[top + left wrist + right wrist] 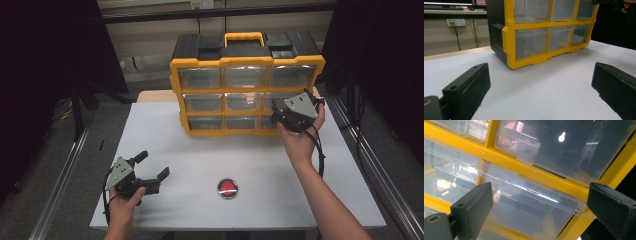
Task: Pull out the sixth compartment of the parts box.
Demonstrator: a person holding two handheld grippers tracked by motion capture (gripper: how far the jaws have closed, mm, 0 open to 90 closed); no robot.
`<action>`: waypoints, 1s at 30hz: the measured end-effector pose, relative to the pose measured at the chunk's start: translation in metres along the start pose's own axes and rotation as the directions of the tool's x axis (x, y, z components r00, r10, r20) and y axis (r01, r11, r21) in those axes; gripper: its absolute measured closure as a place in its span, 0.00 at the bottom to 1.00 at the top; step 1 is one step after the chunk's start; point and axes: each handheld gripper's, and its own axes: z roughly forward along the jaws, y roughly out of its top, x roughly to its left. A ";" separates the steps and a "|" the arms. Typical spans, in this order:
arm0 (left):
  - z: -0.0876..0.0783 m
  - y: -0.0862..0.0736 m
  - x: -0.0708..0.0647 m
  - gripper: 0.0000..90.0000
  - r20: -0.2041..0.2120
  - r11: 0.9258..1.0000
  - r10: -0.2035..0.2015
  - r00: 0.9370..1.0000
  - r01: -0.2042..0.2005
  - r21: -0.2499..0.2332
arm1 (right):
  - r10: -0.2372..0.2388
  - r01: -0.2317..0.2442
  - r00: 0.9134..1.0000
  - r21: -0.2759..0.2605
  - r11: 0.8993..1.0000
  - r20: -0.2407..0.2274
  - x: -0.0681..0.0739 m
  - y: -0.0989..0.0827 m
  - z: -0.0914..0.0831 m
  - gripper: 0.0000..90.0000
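From above, the drawer cabinet is seen at the tabletop's far edge; the right gripper is held at its middle-right drawer, and the cabinet could be pushed back. The left gripper is shown wide open — nothing held. In the right gripper view, the drawer is straddled by parted jaws — a shallow bite could slip off its lip.

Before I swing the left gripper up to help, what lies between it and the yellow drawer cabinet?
Bare white table, as the left gripper view shows: nothing between the left gripper and the cabinet.
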 end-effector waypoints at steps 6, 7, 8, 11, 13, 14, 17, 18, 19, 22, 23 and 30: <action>0.000 0.000 0.000 0.02 -0.003 1.000 0.002 1.000 -0.002 0.004 | -0.146 0.146 0.989 -0.004 0.989 0.020 0.003 0.002 0.000 0.09; 0.000 0.000 0.000 0.02 -0.003 1.000 0.001 1.000 -0.001 0.003 | -0.176 0.176 0.984 -0.005 0.984 0.026 0.004 0.003 -0.001 0.09; 0.000 0.000 0.000 0.02 -0.004 1.000 0.002 1.000 -0.002 0.003 | -0.221 0.222 0.975 -0.012 0.975 0.029 0.006 0.004 -0.001 0.10; 0.000 0.000 0.000 0.02 0.002 1.000 -0.004 1.000 0.004 -0.002 | -0.268 0.269 0.963 -0.008 0.963 0.032 0.008 0.004 -0.001 0.11; 0.000 0.000 0.000 0.02 0.001 1.000 0.000 1.000 0.000 0.001 | -0.313 0.313 0.949 -0.012 0.950 0.032 0.010 0.004 0.000 0.13; 0.000 0.000 0.000 0.02 0.001 1.000 0.001 1.000 -0.001 0.001 | -0.339 0.339 0.940 -0.014 0.941 0.033 0.011 0.004 0.000 0.15; 0.001 0.000 -0.001 0.02 -0.005 1.000 -0.002 1.000 0.002 -0.002 | -0.406 0.407 0.913 -0.018 0.913 0.035 0.013 0.005 0.000 0.21; 0.000 0.000 0.000 0.02 -0.001 1.000 0.002 1.000 -0.002 -0.003 | -0.422 0.423 0.906 -0.022 0.906 0.037 0.013 0.005 0.000 0.23; 0.000 0.000 -0.001 0.02 -0.007 1.000 0.004 1.000 -0.004 -0.001 | -0.439 0.439 0.898 -0.023 0.898 0.034 0.013 0.006 0.000 0.25; 0.000 0.000 0.000 0.02 0.000 1.000 -0.002 1.000 0.002 -0.002 | -0.512 0.513 0.858 -0.028 0.858 0.036 0.015 0.006 0.000 0.31; 0.000 0.000 0.000 0.02 0.000 1.000 -0.001 1.000 0.001 -0.001 | -0.537 0.538 0.843 -0.031 0.842 0.035 0.016 0.006 0.000 0.33; 0.000 0.000 -0.001 0.02 0.000 1.000 -0.001 1.000 0.001 -0.002 | -0.673 0.674 0.739 -0.056 0.737 0.032 0.023 0.004 0.001 0.45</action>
